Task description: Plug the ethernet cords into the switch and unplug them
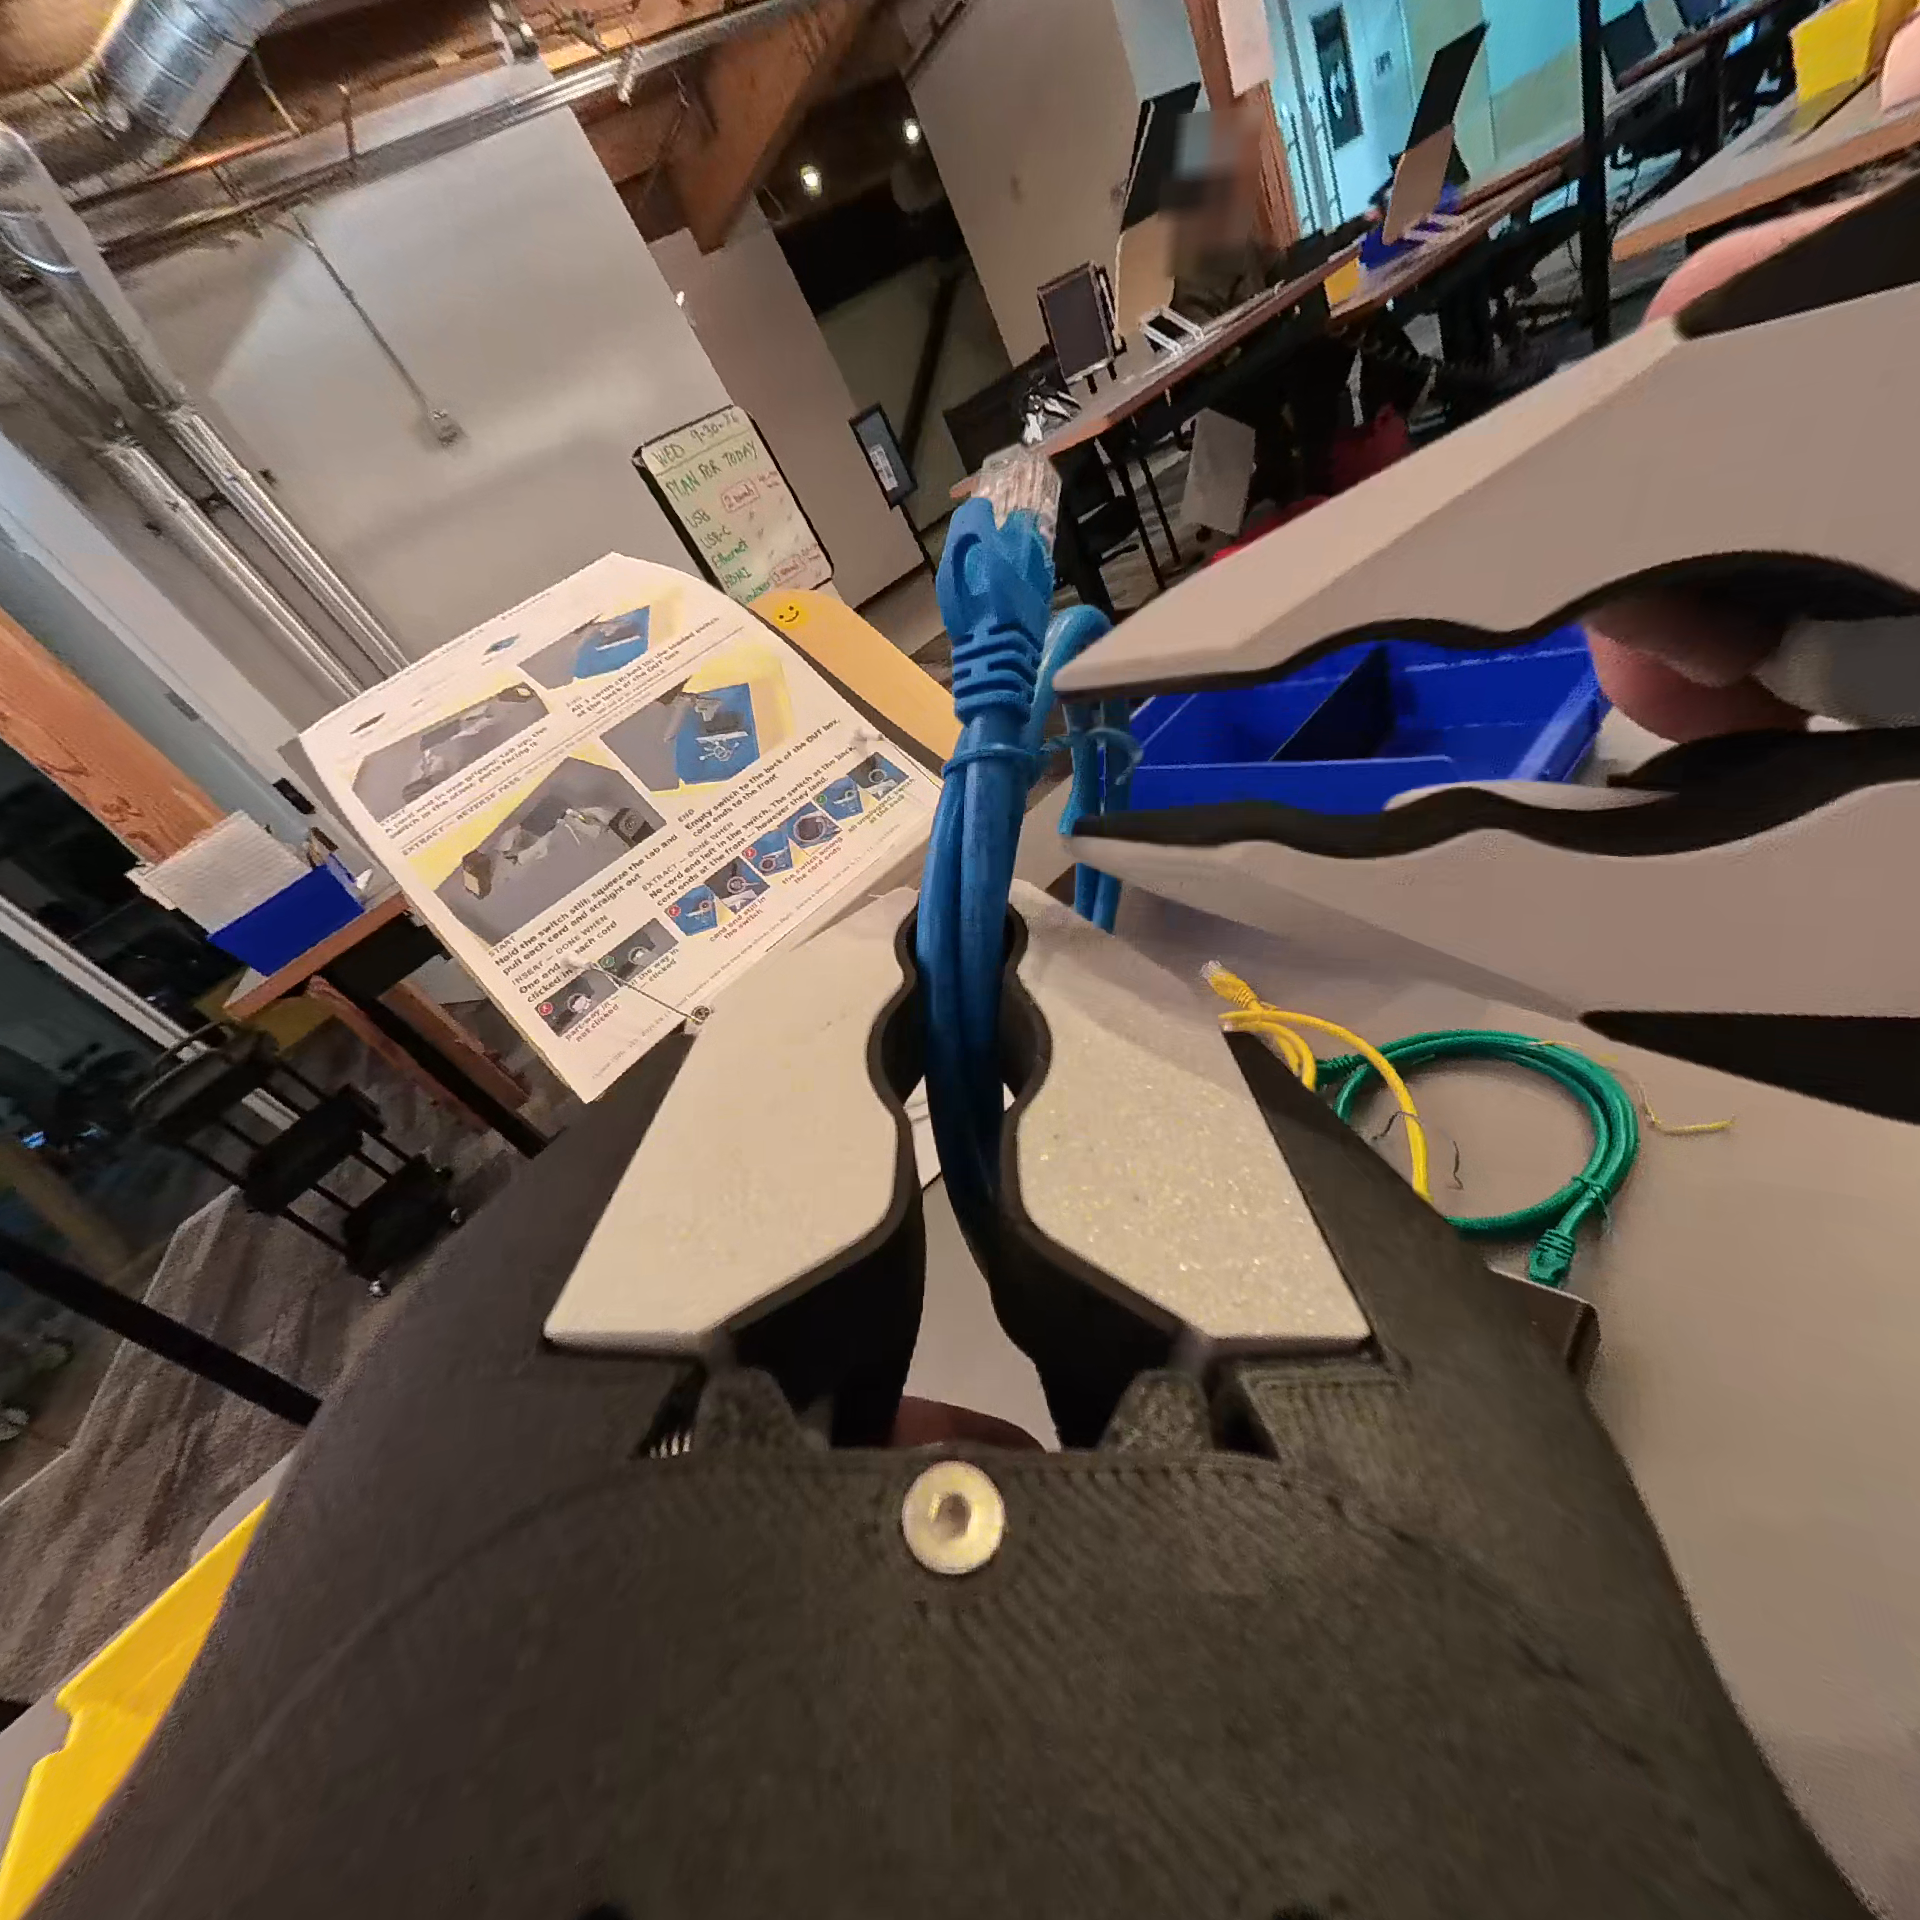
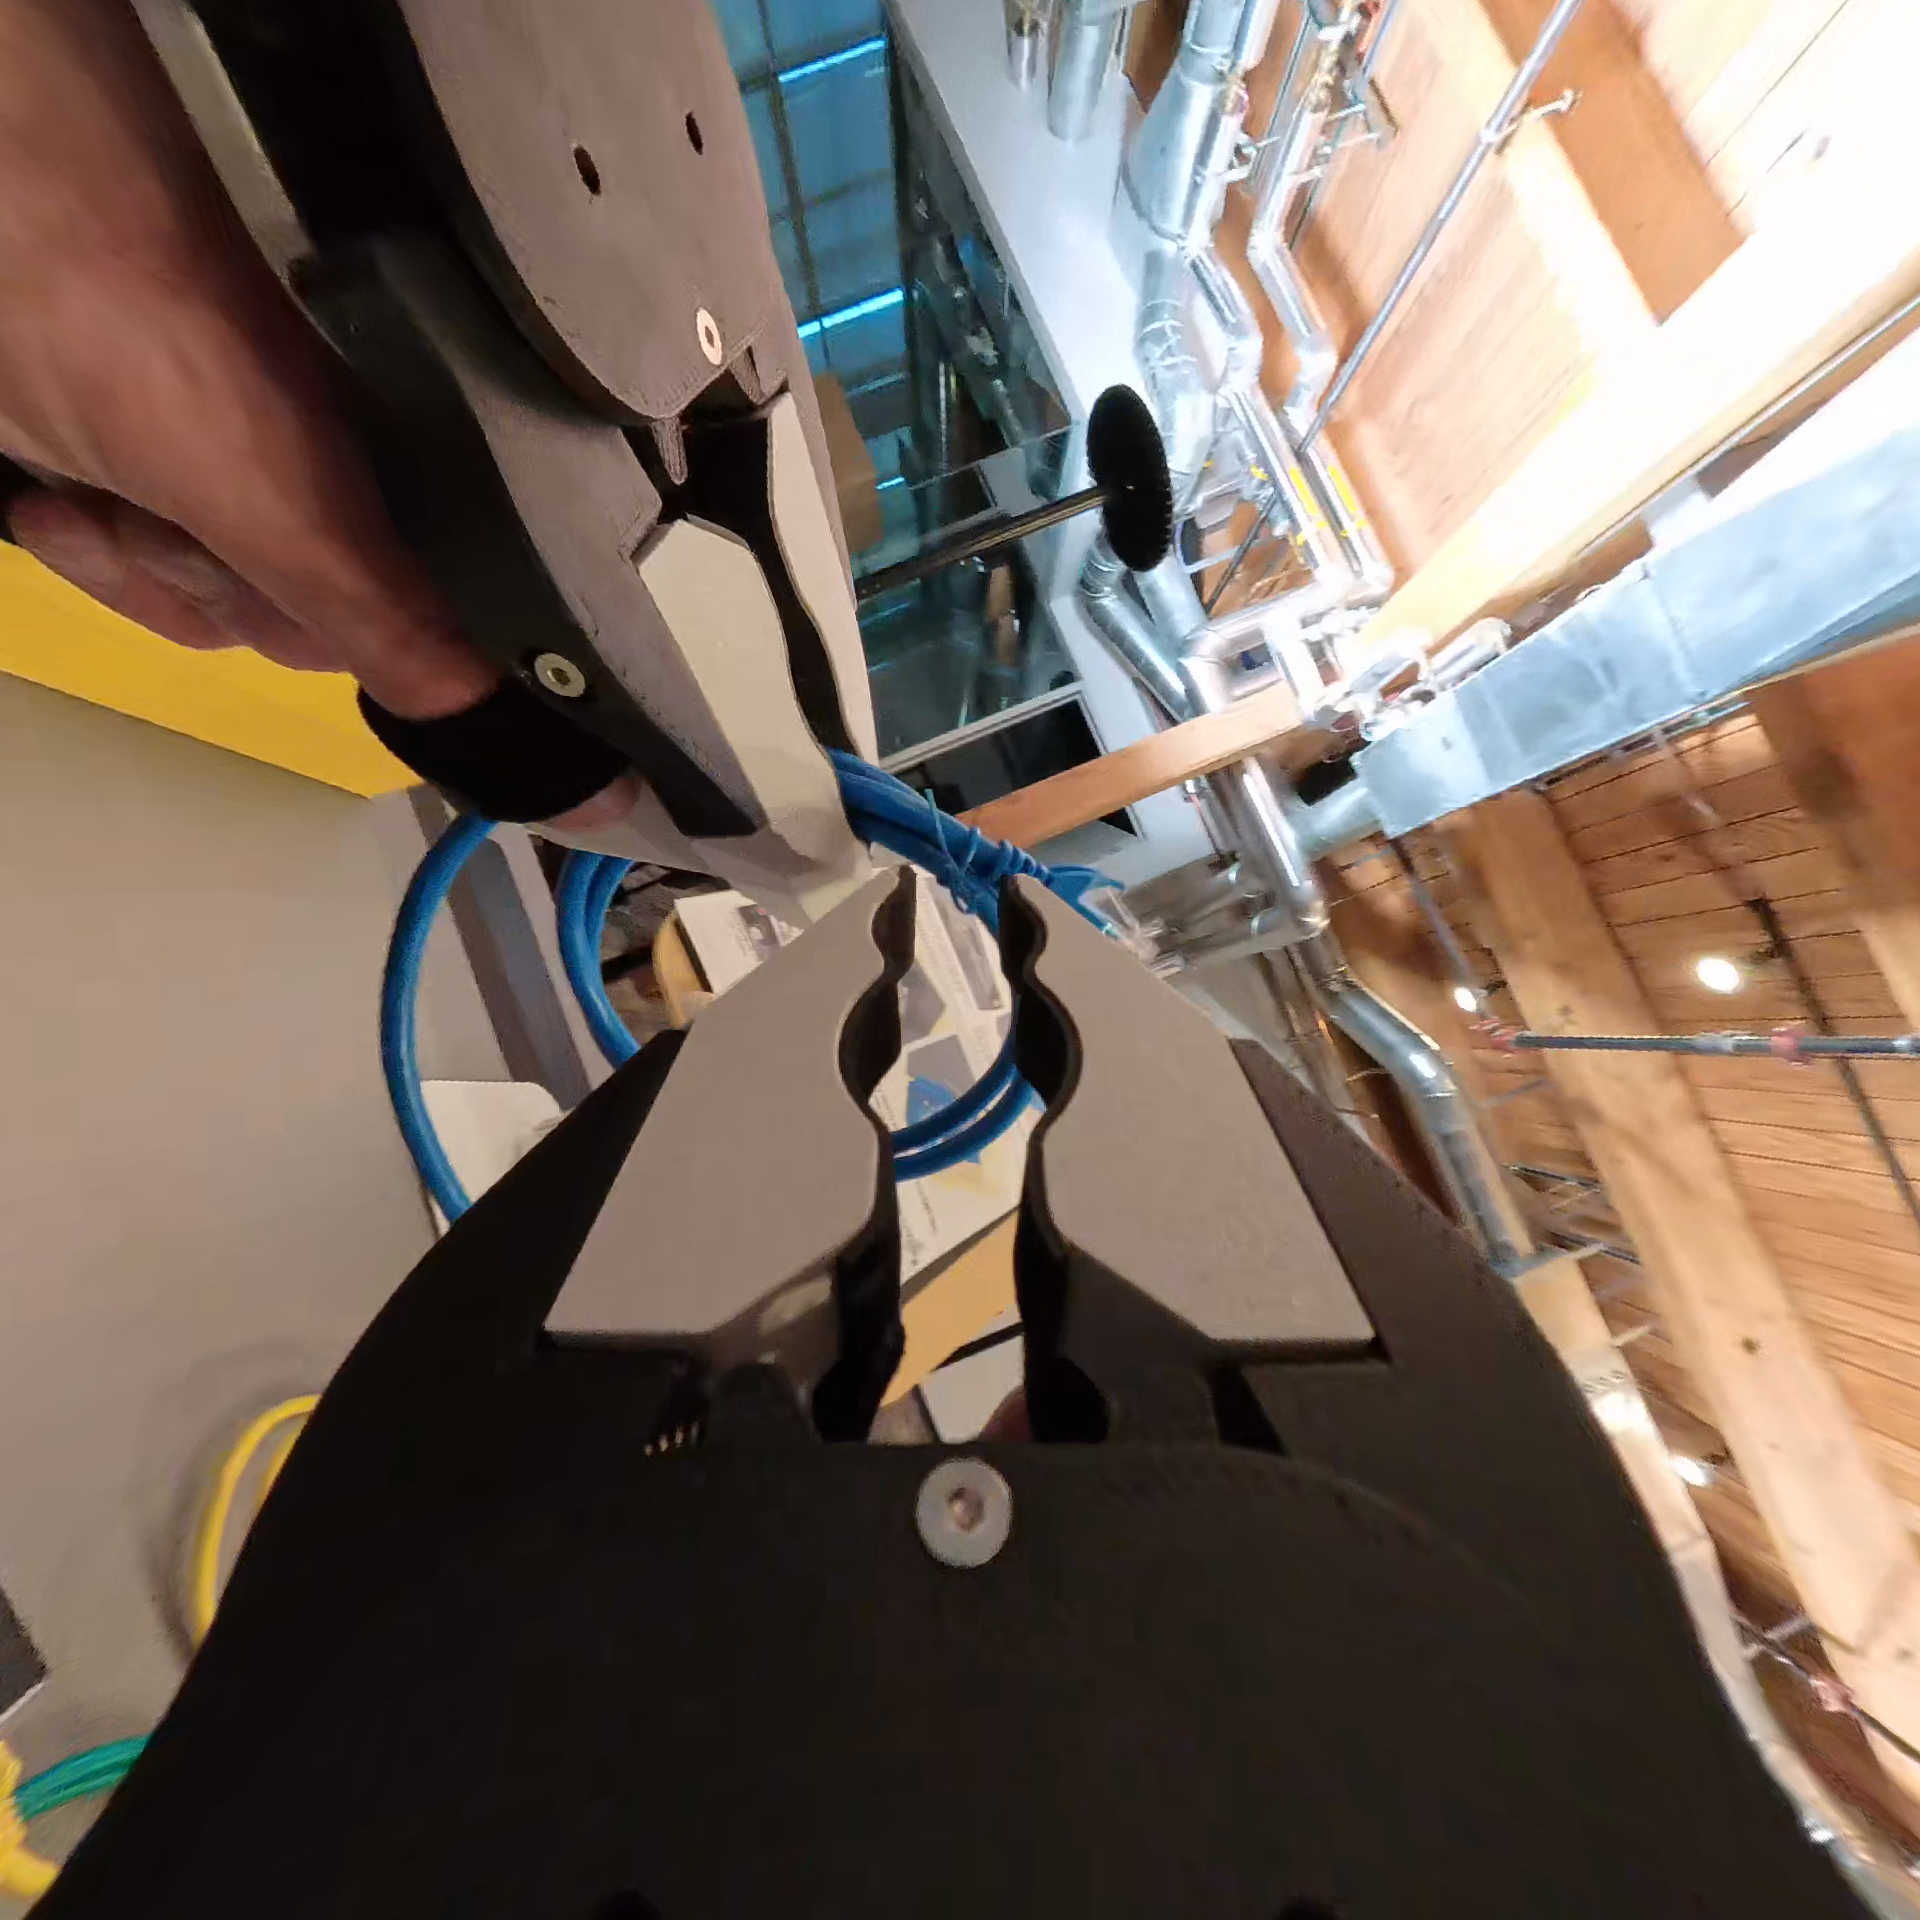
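Left gripper [image 1: 961, 935] fingers clamp the bundled blue cord [image 1: 971, 831], plug upward. Right gripper [image 2: 951, 904] fingers stand narrowly apart beside the plug end, gripping nothing.

You are working in a converted industrial workspace serving as a lab: exposed timber ceiling joists [image 2: 1621, 312] and bare metal ducting [image 2: 1174, 197] are running overhead, long worktables [image 1: 1226, 364] are carrying monitors, and a whiteboard [image 1: 738, 509] is standing by the wall
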`<state>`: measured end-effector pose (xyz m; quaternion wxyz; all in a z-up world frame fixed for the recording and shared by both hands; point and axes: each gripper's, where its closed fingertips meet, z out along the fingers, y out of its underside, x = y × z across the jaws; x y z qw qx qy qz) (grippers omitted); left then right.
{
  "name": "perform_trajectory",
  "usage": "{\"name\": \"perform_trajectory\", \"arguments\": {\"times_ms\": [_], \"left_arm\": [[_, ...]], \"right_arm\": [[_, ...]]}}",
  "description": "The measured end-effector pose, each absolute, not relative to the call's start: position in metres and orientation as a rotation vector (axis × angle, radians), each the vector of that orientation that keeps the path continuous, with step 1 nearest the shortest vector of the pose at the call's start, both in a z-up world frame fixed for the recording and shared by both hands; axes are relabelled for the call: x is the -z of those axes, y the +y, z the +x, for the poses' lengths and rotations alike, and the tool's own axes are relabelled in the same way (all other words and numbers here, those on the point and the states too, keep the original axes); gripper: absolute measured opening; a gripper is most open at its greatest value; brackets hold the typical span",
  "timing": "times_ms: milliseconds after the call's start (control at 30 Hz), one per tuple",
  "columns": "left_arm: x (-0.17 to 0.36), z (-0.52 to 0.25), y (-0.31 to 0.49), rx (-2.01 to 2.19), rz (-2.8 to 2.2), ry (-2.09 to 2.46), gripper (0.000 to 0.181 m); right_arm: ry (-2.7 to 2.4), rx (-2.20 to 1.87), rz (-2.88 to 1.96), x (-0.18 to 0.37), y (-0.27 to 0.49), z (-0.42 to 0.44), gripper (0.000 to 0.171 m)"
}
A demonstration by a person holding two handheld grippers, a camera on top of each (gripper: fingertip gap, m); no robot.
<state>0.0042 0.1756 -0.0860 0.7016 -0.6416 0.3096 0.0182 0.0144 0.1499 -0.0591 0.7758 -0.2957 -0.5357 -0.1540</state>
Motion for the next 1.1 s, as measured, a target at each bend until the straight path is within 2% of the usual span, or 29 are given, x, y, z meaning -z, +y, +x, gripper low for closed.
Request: {"name": "perform_trajectory", "arguments": {"times_ms": [133,300,400,533,600,700,833,867,1100], "left_arm": [[0.088,0.009,0.174,-0.064,-1.431,0.712,0.009],[0.083,0.008,0.173,-0.076,-1.403,0.691,0.009],[0.075,0.007,0.17,-0.099,-1.352,0.673,0.009],[0.06,0.002,0.166,-0.19,-1.239,0.64,0.009],[0.057,0.0,0.165,-0.233,-1.183,0.618,0.008],[0.062,-0.007,0.17,-0.207,-1.185,0.584,0.008],[0.069,-0.009,0.178,-0.171,-1.252,0.585,0.009],[0.072,-0.009,0.18,-0.157,-1.272,0.586,0.008],[0.083,-0.006,0.186,-0.042,-1.403,0.594,0.008]], "right_arm": [[-1.158,0.392,-0.61,0.058,0.151,0.017,0.002],[-1.141,0.201,-0.716,0.057,0.149,0.017,0.0],[-1.049,-0.276,-0.907,0.05,0.145,0.018,0.0],[-0.723,-1.328,-1.163,0.038,0.136,0.017,0.0],[-0.53,-1.765,-1.143,0.036,0.132,0.017,0.0],[-0.481,-2.015,-1.096,0.04,0.117,0.005,0.0],[-0.62,-1.615,-1.132,0.045,0.126,0.002,0.003],[-0.681,-1.437,-1.146,0.048,0.131,0.003,0.011],[-1.028,-0.174,-0.827,0.051,0.135,0.009,0.014]]}}
